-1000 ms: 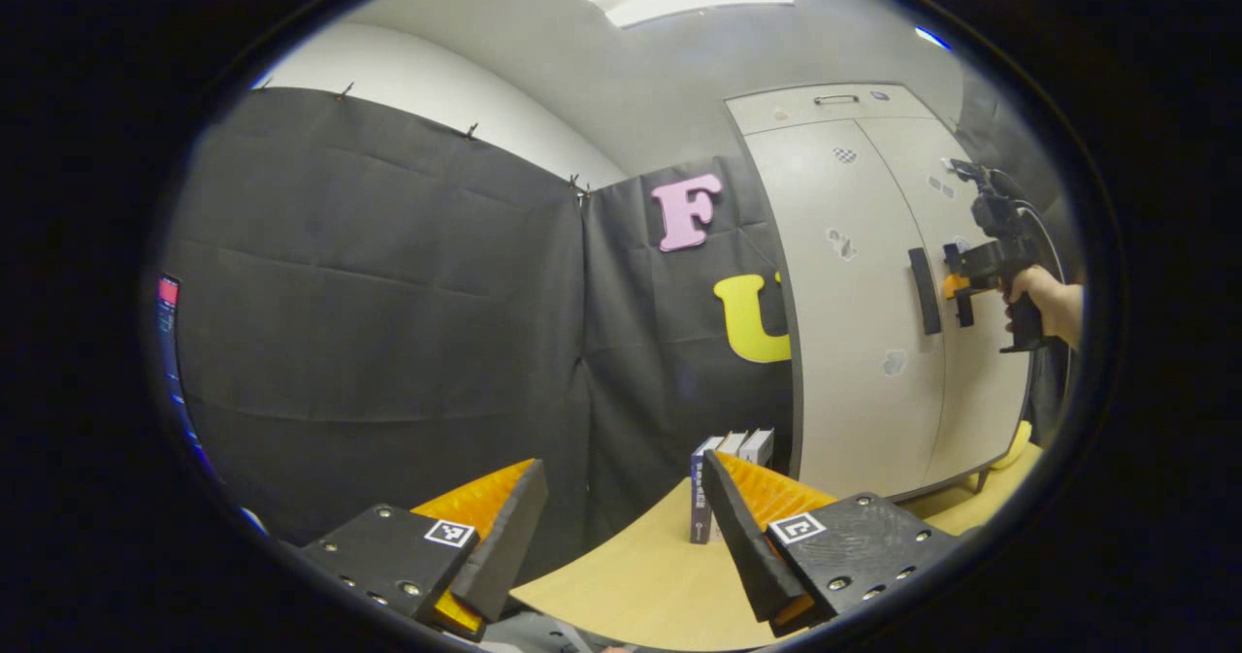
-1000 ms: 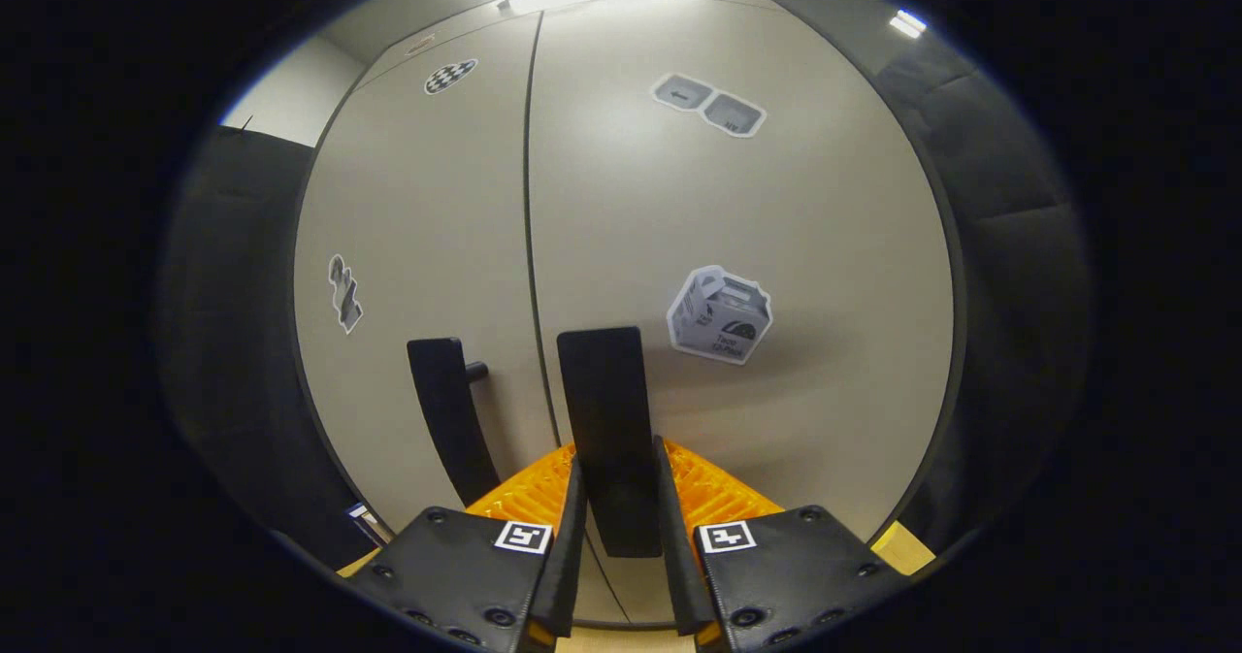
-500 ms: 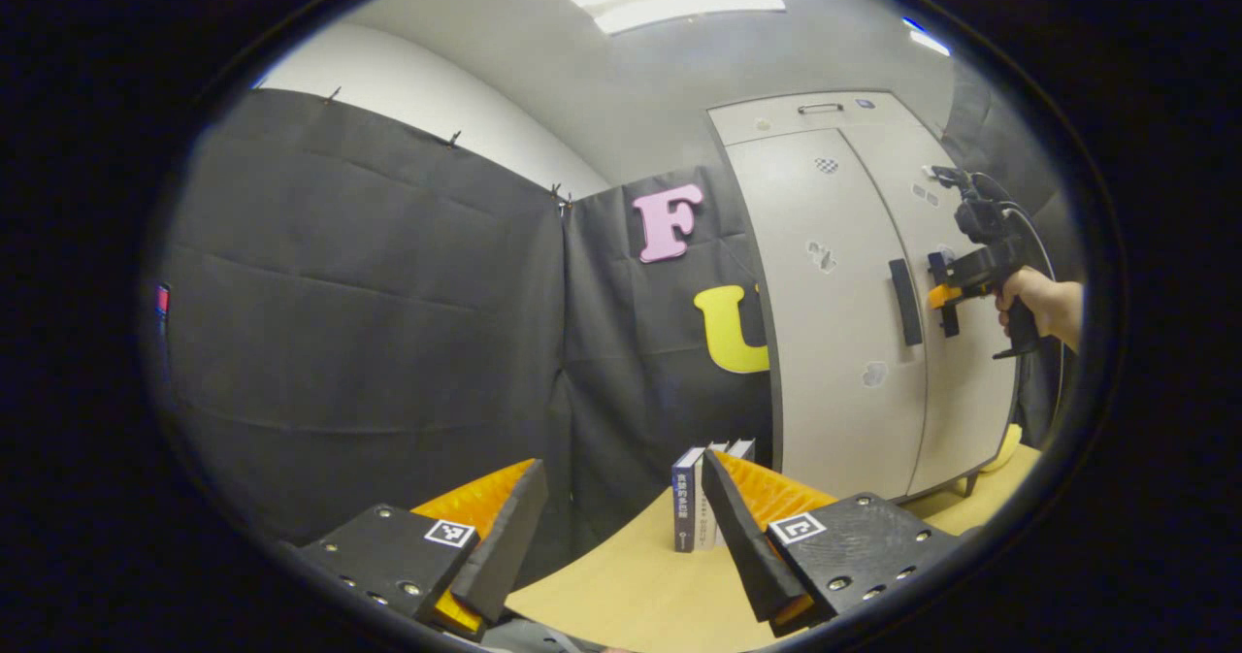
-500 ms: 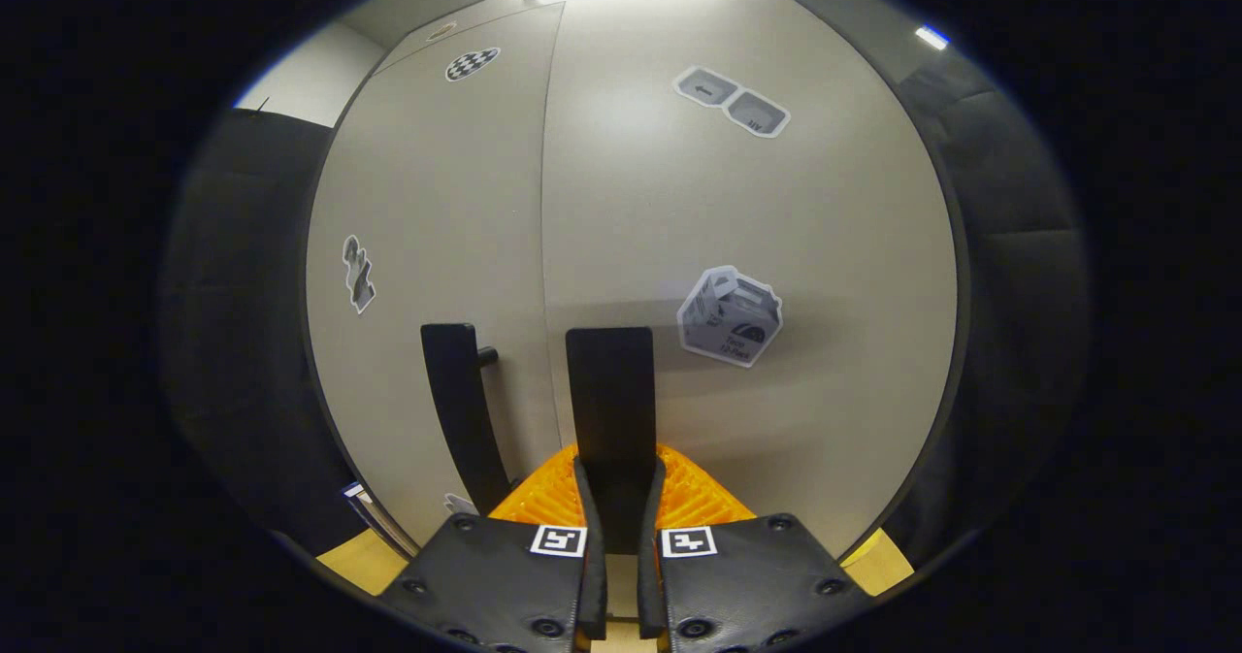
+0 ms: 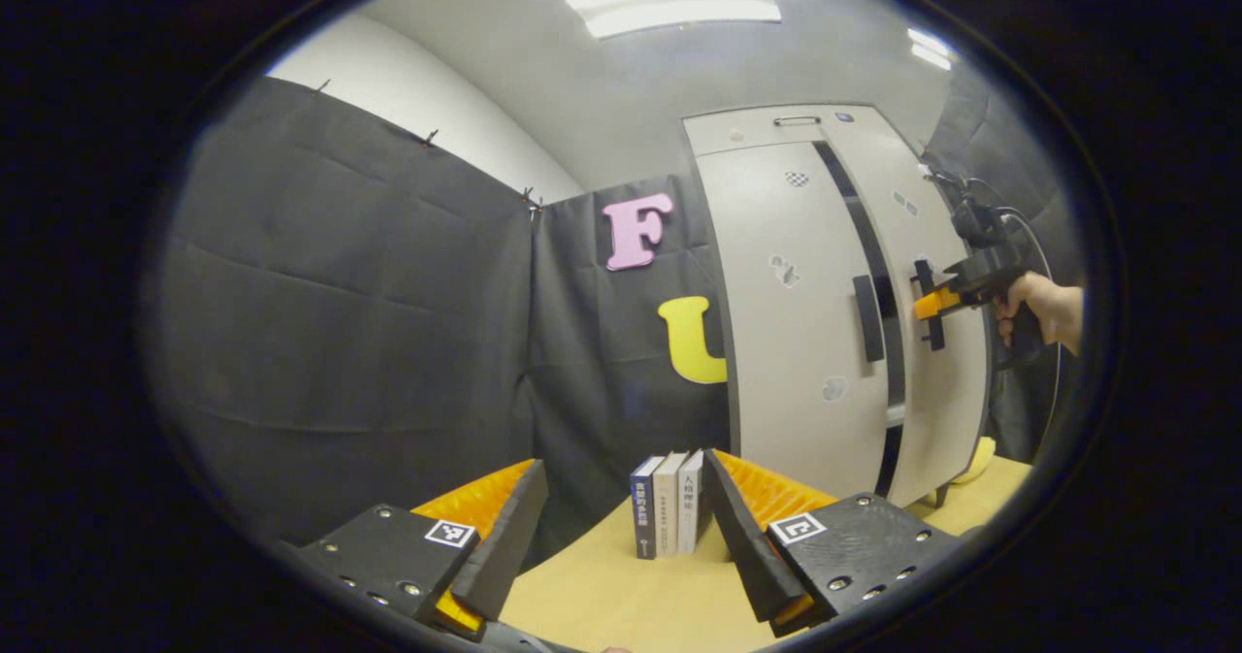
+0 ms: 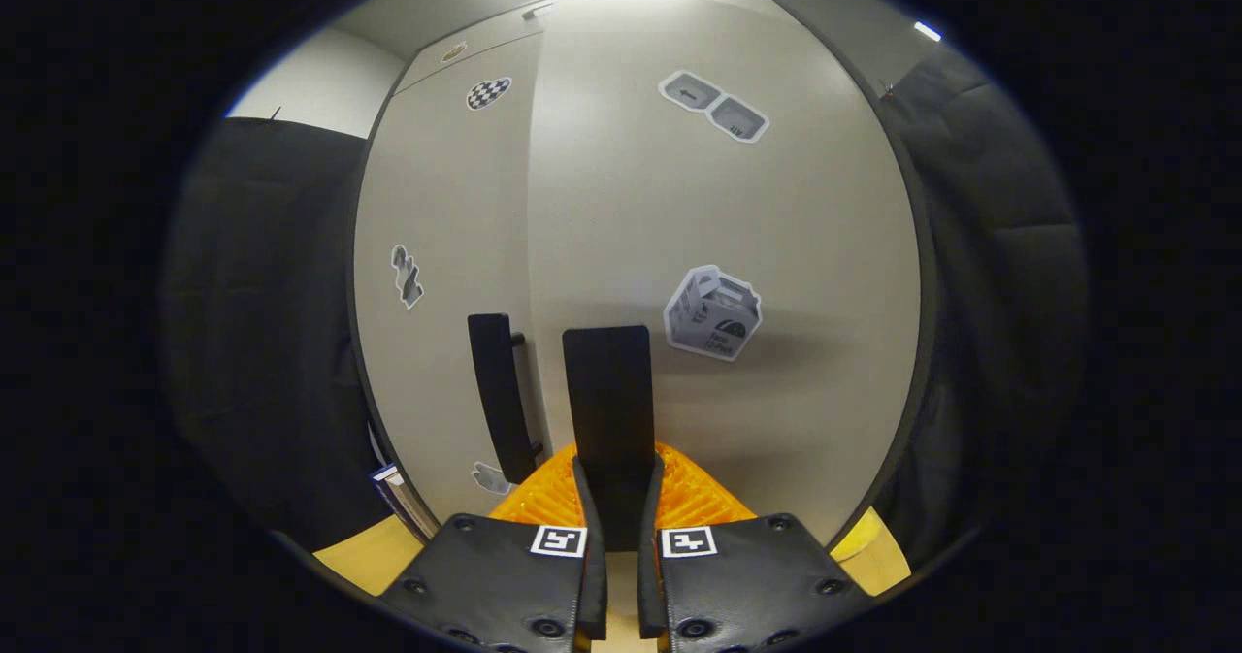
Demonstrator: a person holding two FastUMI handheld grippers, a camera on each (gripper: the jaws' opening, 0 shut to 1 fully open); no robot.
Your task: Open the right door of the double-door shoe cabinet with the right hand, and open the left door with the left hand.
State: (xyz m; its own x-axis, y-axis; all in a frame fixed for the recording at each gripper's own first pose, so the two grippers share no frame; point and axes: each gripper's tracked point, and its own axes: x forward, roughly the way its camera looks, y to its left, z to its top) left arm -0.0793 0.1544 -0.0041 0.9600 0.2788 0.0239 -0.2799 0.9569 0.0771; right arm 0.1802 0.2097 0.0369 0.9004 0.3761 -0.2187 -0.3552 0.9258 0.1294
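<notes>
Right gripper (image 6: 621,498), fingers clamped on the black vertical bar handle (image 6: 609,391) of the pale grey right cabinet door (image 6: 737,245), now ajar. Left gripper (image 5: 621,527), jaws wide and empty, lies well apart from the left door's upright black handle (image 5: 868,318), ahead and rightward.

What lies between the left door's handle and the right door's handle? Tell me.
In the left gripper view, a dark gap separates the left door's handle from the right door's handle: the right door is ajar.
</notes>
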